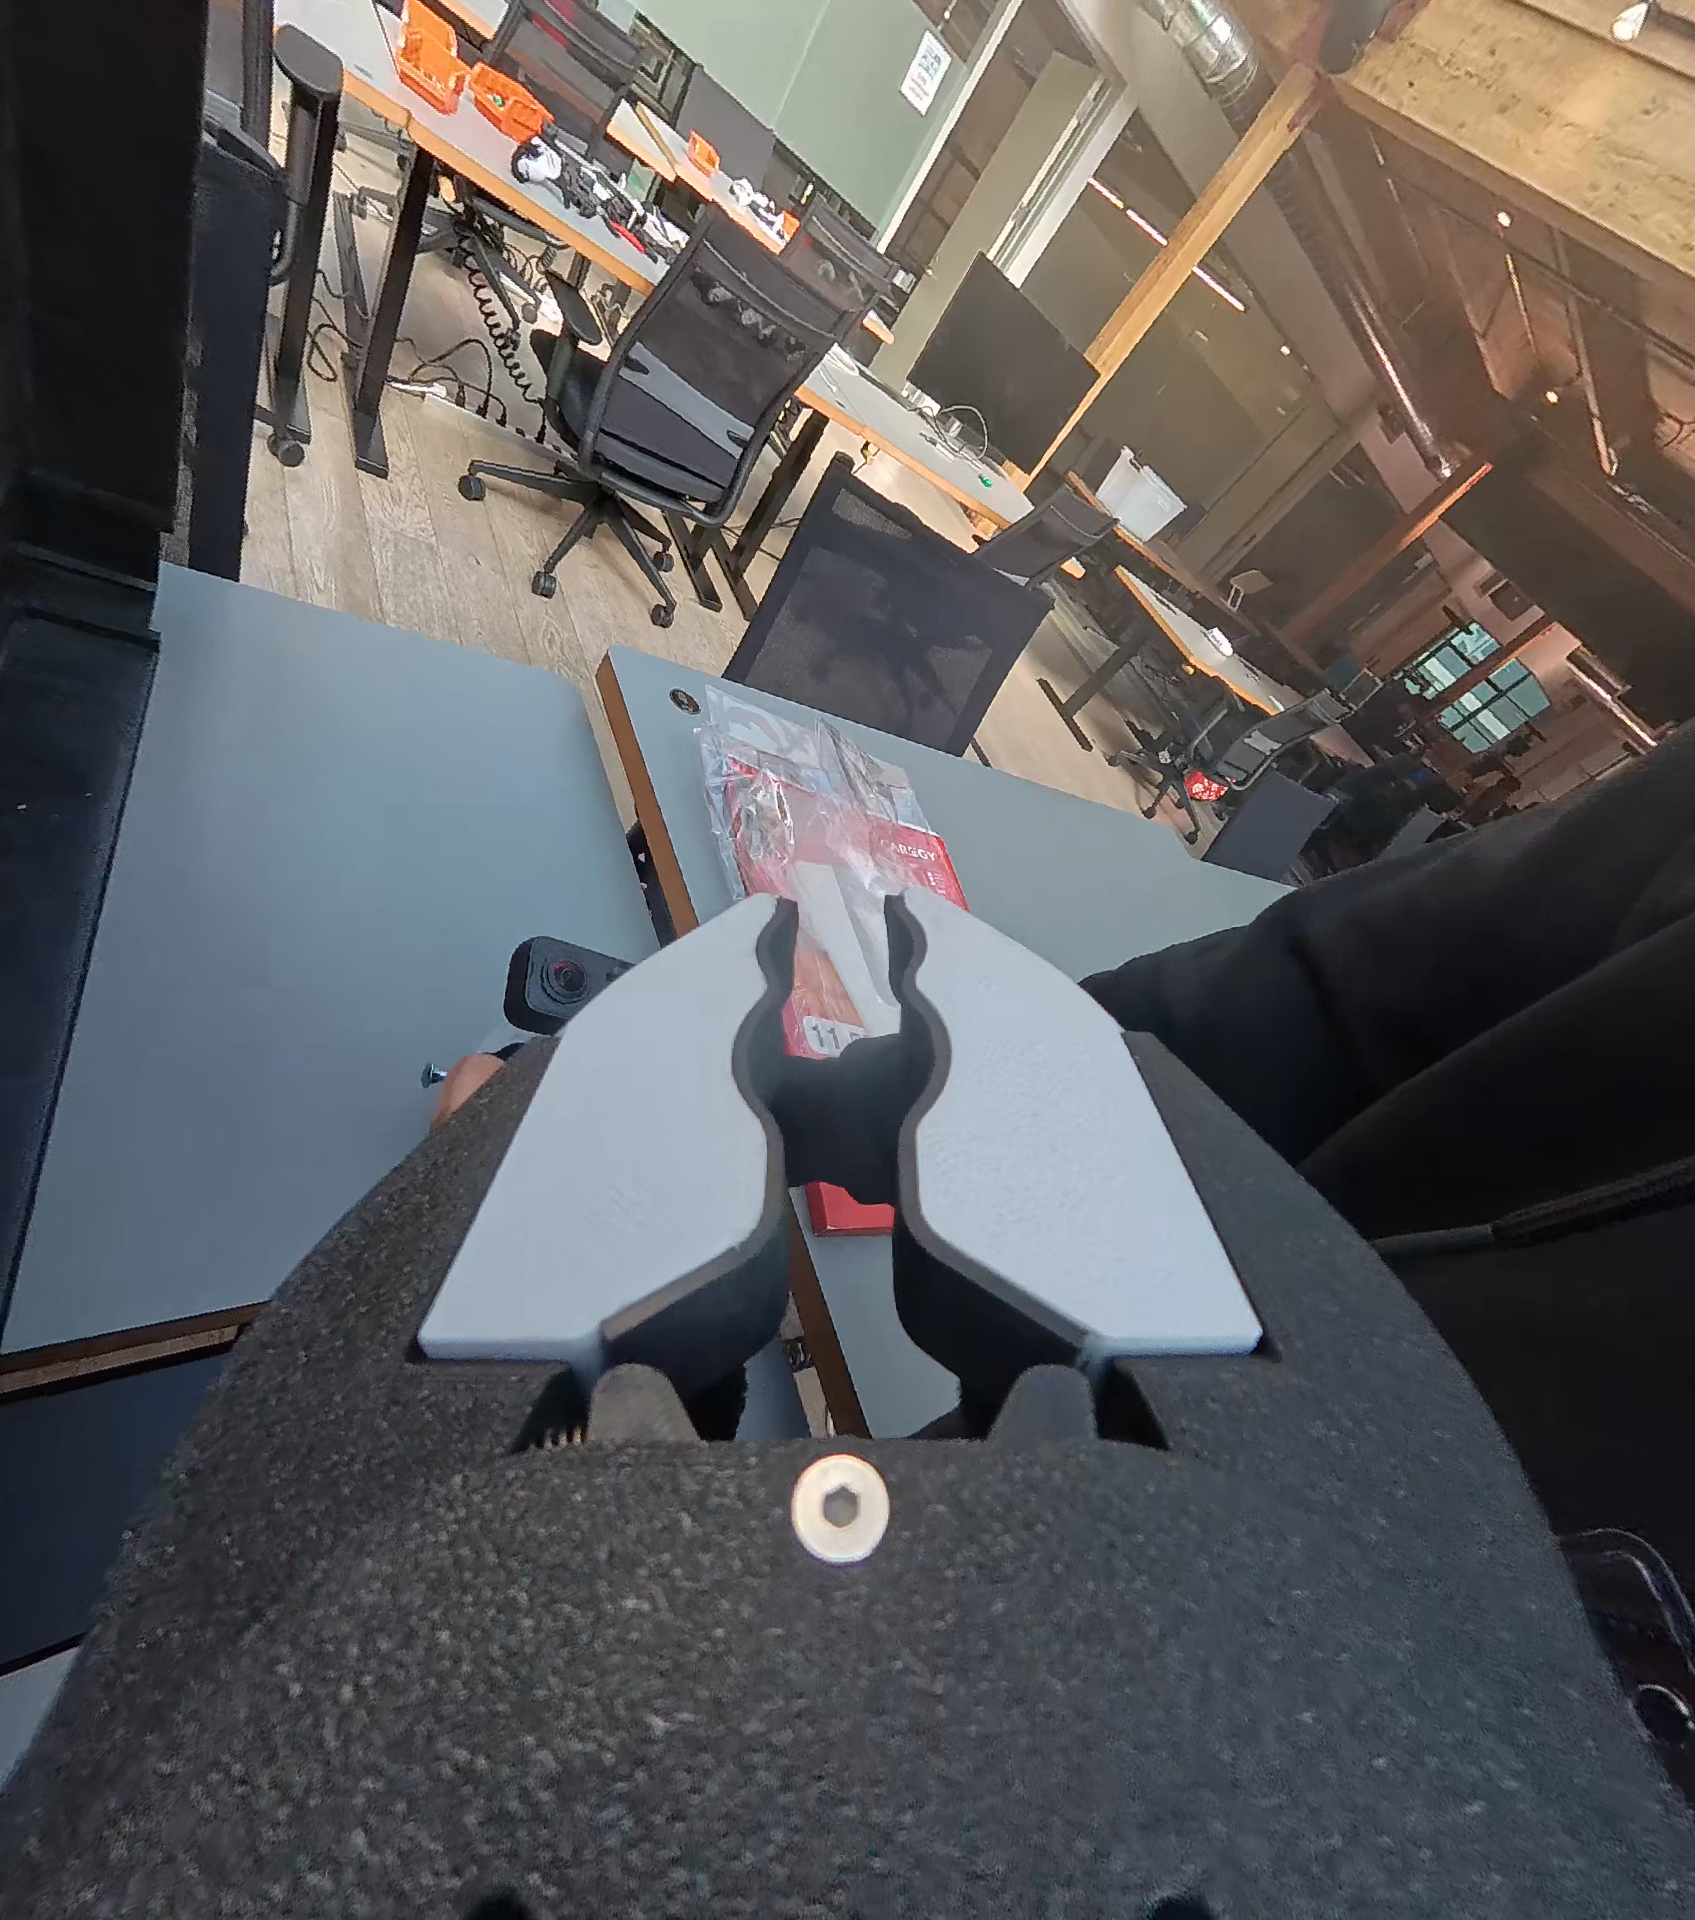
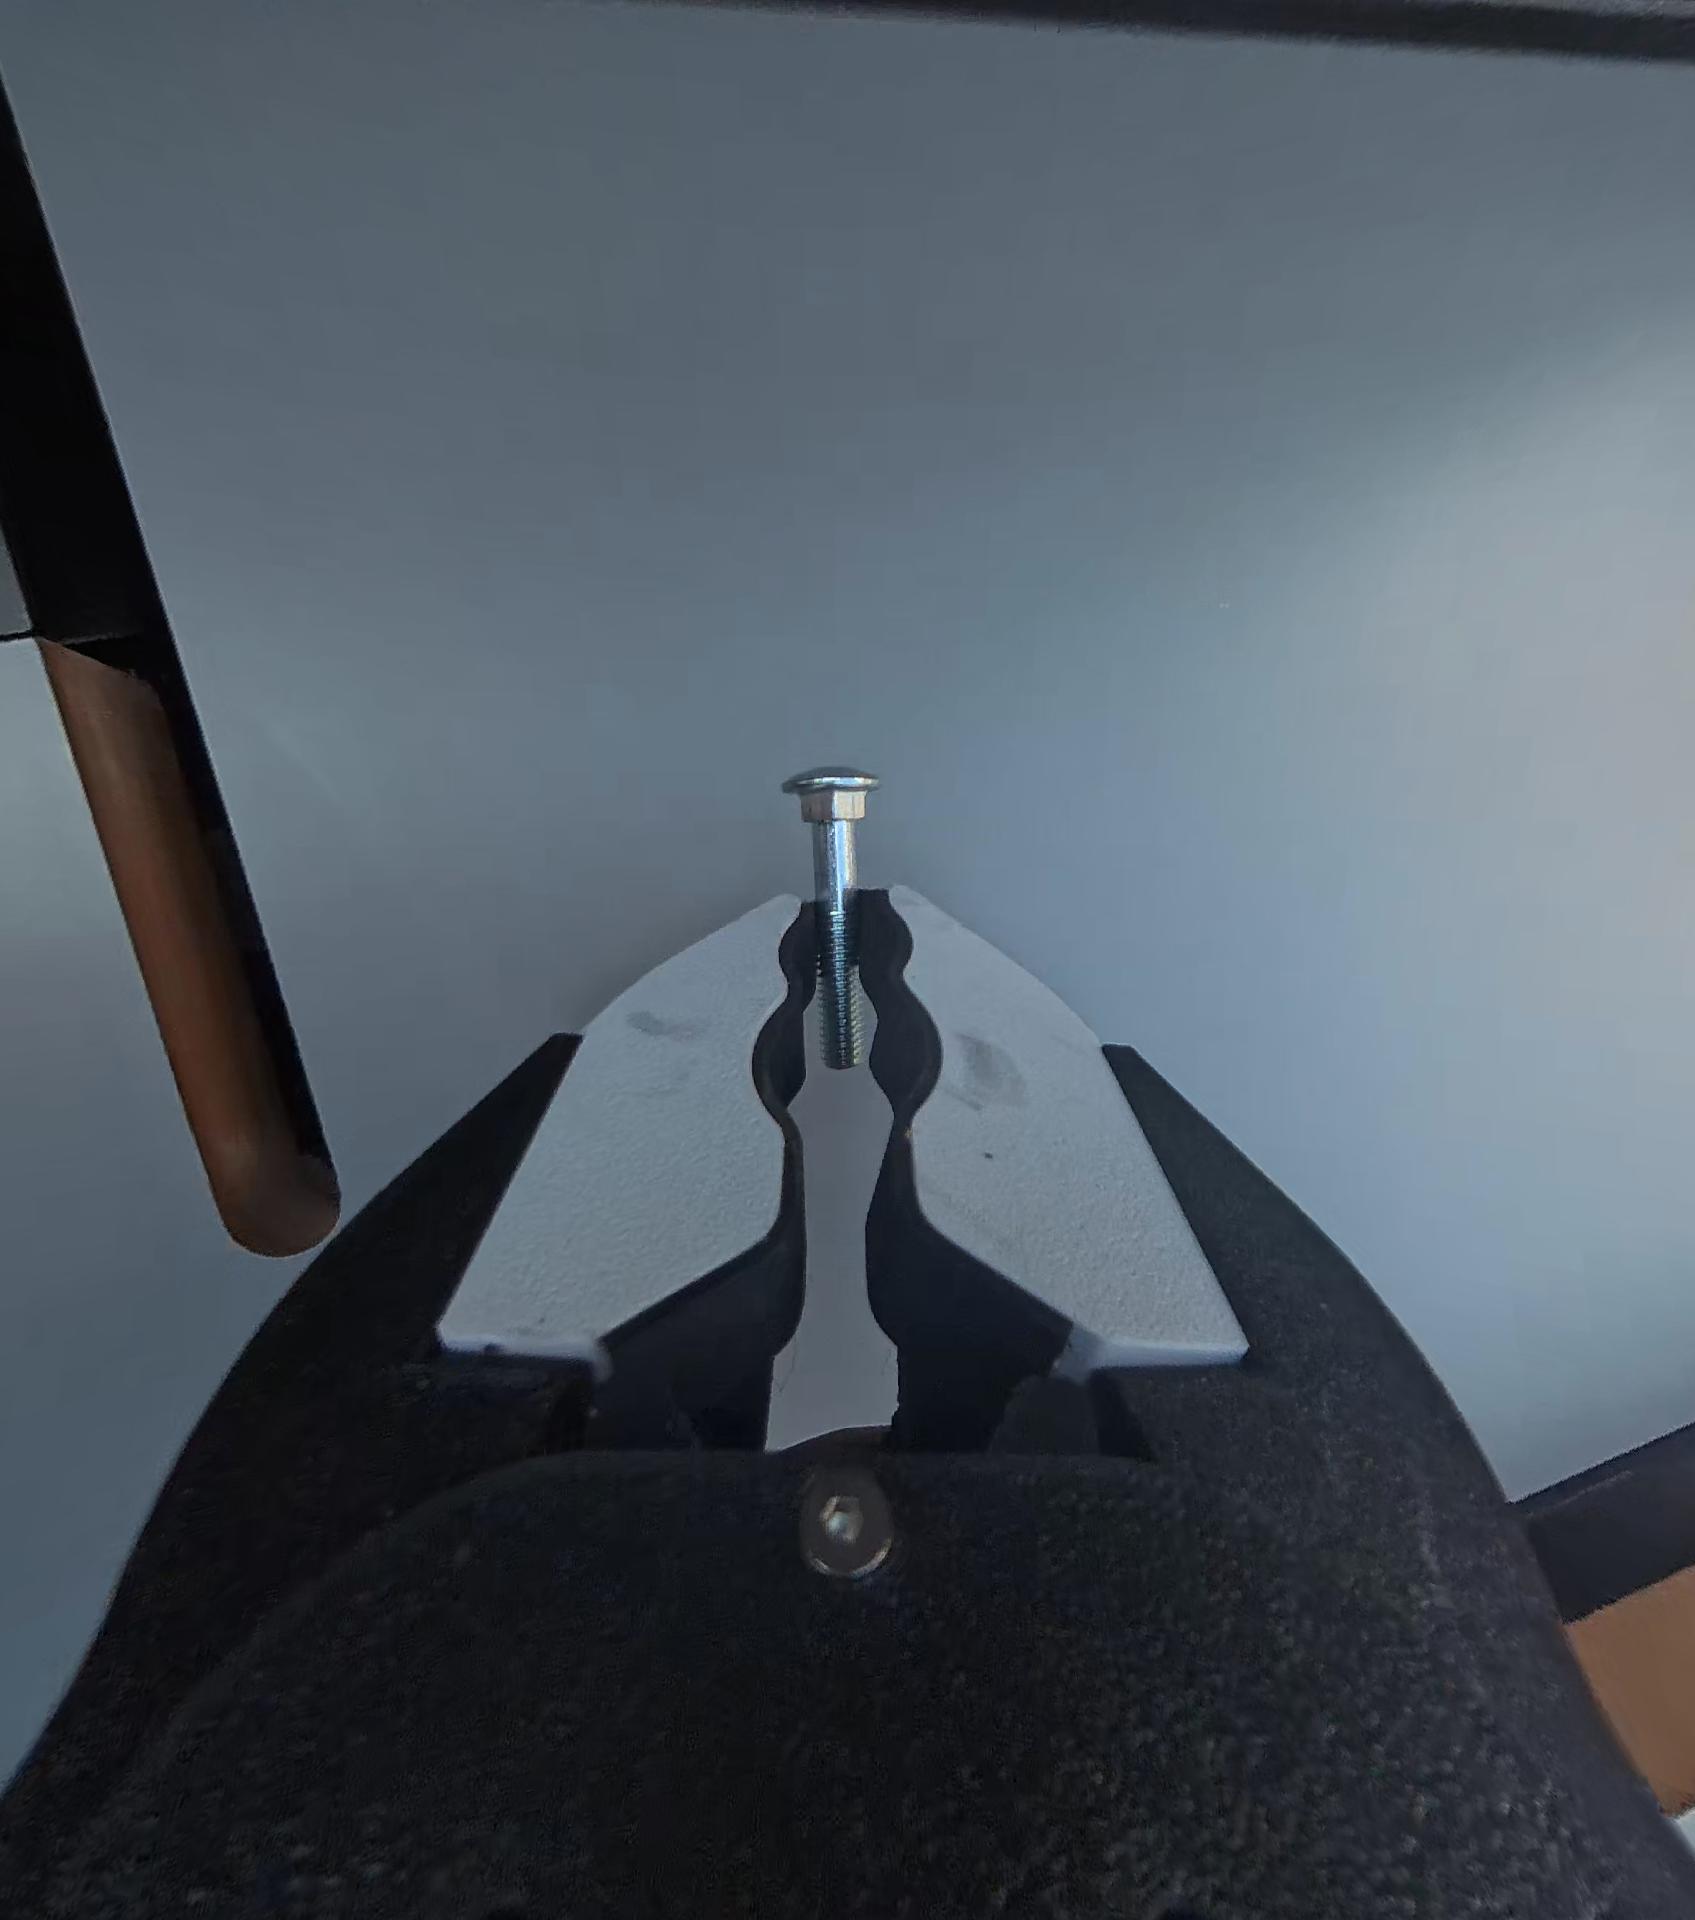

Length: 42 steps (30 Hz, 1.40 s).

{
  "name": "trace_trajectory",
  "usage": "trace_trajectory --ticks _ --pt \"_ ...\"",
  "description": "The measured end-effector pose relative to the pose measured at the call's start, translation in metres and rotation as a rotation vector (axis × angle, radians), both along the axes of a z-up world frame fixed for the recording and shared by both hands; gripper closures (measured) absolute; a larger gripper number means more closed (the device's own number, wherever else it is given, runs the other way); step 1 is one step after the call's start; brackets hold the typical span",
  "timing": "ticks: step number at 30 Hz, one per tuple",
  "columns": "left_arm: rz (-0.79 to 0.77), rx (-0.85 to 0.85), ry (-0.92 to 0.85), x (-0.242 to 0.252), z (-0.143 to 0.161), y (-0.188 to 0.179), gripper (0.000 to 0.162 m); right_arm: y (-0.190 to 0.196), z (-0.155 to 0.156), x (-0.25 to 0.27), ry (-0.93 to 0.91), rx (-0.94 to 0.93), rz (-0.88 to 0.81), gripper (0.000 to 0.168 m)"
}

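Gripping a bolt (image 2: 835, 914) in right tongs (image 2: 845, 906)

Writing in view: three spots, all on the left wrist camera

I see white lettering on the red band of the plastic-wrapped packet (image 1: 827, 821) lying on the grey table (image 1: 1082, 862), dark digits on a white sticker (image 1: 835, 1034) at its near end (partly hidden), and a white-and-blue sign (image 1: 929, 64) on the far green wall, too small to read. The bolt (image 2: 835, 862) in my right gripper (image 2: 843, 902) shows no markings.

Daylit, wide-angle warped edges; right view dimmer.
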<state>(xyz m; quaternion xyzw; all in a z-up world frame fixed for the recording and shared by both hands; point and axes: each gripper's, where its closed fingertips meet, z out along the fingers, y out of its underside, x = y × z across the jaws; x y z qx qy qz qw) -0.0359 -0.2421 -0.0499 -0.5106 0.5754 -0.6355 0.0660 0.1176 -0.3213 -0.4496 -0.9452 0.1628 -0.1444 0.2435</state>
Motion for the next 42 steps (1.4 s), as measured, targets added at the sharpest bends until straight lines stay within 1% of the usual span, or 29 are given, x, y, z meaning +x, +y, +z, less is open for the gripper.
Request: trace_trajectory --ticks 4,10,17,20,29,30,32,35,38,40,42 --pt "0.027 -0.008 -0.003 -0.004 0.004 0.007 0.145 0.001 -0.009 -0.005 -0.006 -0.016 0.005 0.161" --pt "0.030 -0.011 -0.006 -0.007 0.003 0.008 0.146 -0.001 -0.018 -0.011 0.005 -0.035 0.007 0.161" --pt "0.038 -0.029 -0.014 -0.007 0.006 0.012 0.146 0.001 -0.020 -0.013 0.037 -0.029 0.000 0.161" --pt "0.042 -0.036 -0.022 -0.006 0.010 0.015 0.146 0.006 -0.014 -0.014 0.041 -0.016 0.009 0.161" --pt "0.050 -0.051 -0.062 -0.003 0.021 0.025 0.146 0.018 0.021 -0.023 0.029 0.064 0.057 0.161" --pt "0.046 -0.049 -0.069 -0.004 0.024 0.025 0.146 0.021 0.031 -0.023 0.020 0.085 0.063 0.161" --pt "0.050 -0.032 -0.087 -0.005 0.032 0.031 0.146 0.032 0.065 -0.023 -0.011 0.164 0.078 0.161" --pt "0.085 0.005 -0.105 -0.006 0.051 0.050 0.146 0.055 0.141 -0.026 -0.078 0.314 0.128 0.161" --pt "0.125 0.036 -0.081 -0.003 0.070 0.076 0.146 0.084 0.241 -0.035 -0.172 0.485 0.224 0.161" --pt "0.154 0.079 -0.065 0.002 0.083 0.094 0.145 0.109 0.322 -0.047 -0.248 0.598 0.311 0.161" --pt "0.151 0.102 -0.055 0.009 0.095 0.106 0.145 0.135 0.401 -0.066 -0.304 0.706 0.406 0.161"
